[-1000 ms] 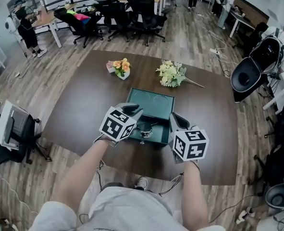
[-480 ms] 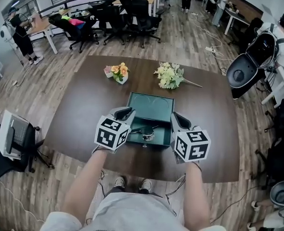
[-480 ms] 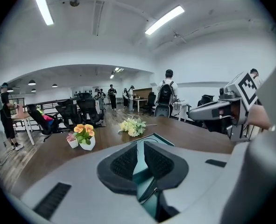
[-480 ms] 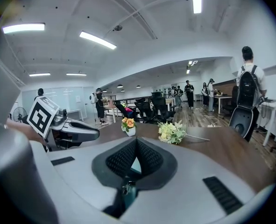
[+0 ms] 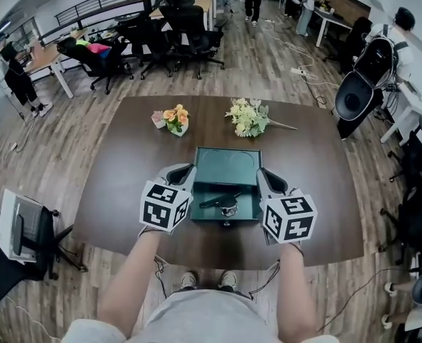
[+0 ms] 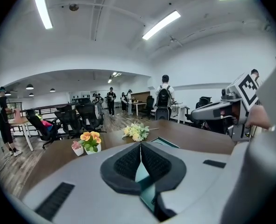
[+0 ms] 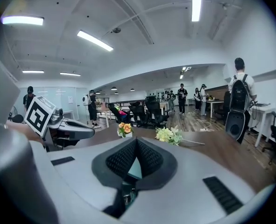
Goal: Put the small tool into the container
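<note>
The left gripper (image 6: 140,146) has just closed, empty; the right gripper (image 7: 136,143) is closed, empty. The small tool (image 5: 225,203) lies at 6 o'clock inside the green box (image 5: 228,160).

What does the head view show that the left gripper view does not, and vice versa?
Only the head view: the small tool lying inside the open green container. Only the left gripper view: the left gripper with its jaws, which have just been closing, together and nothing between them, and ceiling light strips. Both: the right gripper, potted orange flowers, pale bouquet and brown table.
</note>
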The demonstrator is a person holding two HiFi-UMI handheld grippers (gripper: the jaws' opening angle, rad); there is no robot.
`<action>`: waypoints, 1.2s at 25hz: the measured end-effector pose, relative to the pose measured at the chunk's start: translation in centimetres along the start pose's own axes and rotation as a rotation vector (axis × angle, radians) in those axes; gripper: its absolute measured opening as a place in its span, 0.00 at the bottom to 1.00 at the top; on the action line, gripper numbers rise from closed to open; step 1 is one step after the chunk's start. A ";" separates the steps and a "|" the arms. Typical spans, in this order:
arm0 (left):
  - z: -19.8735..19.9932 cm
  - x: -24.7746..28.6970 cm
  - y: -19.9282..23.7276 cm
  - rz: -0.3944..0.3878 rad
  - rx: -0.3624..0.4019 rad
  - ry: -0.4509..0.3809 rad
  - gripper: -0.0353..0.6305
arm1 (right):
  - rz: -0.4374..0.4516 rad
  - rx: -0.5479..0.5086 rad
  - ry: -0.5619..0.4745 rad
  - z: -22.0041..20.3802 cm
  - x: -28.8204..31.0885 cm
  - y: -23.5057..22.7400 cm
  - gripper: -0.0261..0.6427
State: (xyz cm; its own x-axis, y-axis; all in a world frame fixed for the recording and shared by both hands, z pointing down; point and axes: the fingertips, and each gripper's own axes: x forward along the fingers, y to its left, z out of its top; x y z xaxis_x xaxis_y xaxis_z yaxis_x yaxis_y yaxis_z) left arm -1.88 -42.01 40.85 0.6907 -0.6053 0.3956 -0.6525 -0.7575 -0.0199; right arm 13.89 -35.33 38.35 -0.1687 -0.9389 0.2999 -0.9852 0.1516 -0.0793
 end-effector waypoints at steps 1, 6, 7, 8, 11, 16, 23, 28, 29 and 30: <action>0.2 -0.2 0.3 0.000 0.000 -0.006 0.06 | -0.008 0.000 -0.005 0.1 -0.1 0.2 0.04; 0.5 -1.0 1.4 0.001 -0.023 -0.026 0.05 | -0.030 -0.001 -0.014 0.6 0.0 0.8 0.04; 0.4 -1.0 1.6 -0.001 -0.027 -0.027 0.05 | -0.032 -0.002 -0.015 0.7 0.0 0.9 0.04; 0.4 -1.0 1.7 -0.003 -0.031 -0.029 0.05 | -0.033 -0.002 -0.017 0.7 -0.1 1.0 0.04; 0.3 -1.3 1.9 0.000 -0.039 -0.034 0.05 | -0.039 0.002 -0.016 0.5 -0.2 1.0 0.04; 0.1 -1.4 2.1 -0.001 -0.041 -0.035 0.05 | -0.045 -0.004 -0.020 0.4 -0.5 1.0 0.04; 0.2 -1.4 1.8 0.001 -0.020 -0.025 0.05 | -0.044 -0.009 -0.021 0.5 -0.3 1.1 0.04; 0.3 -1.6 1.4 -0.002 -0.016 -0.027 0.05 | -0.043 -0.006 -0.020 0.3 -0.5 1.1 0.04; 0.4 -1.6 1.3 0.001 -0.020 -0.029 0.05 | -0.042 -0.006 -0.019 0.2 -0.5 1.0 0.04; 0.4 -1.7 1.3 0.004 -0.022 -0.032 0.05 | -0.041 -0.006 -0.019 0.2 -0.5 1.0 0.04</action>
State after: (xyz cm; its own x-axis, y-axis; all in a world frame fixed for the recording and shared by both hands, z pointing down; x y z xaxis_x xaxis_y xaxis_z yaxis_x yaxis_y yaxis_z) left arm -3.77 -42.13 39.76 0.6972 -0.6165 0.3658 -0.6622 -0.7494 -0.0009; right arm 13.02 -34.82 37.91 -0.1280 -0.9501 0.2846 -0.9914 0.1151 -0.0620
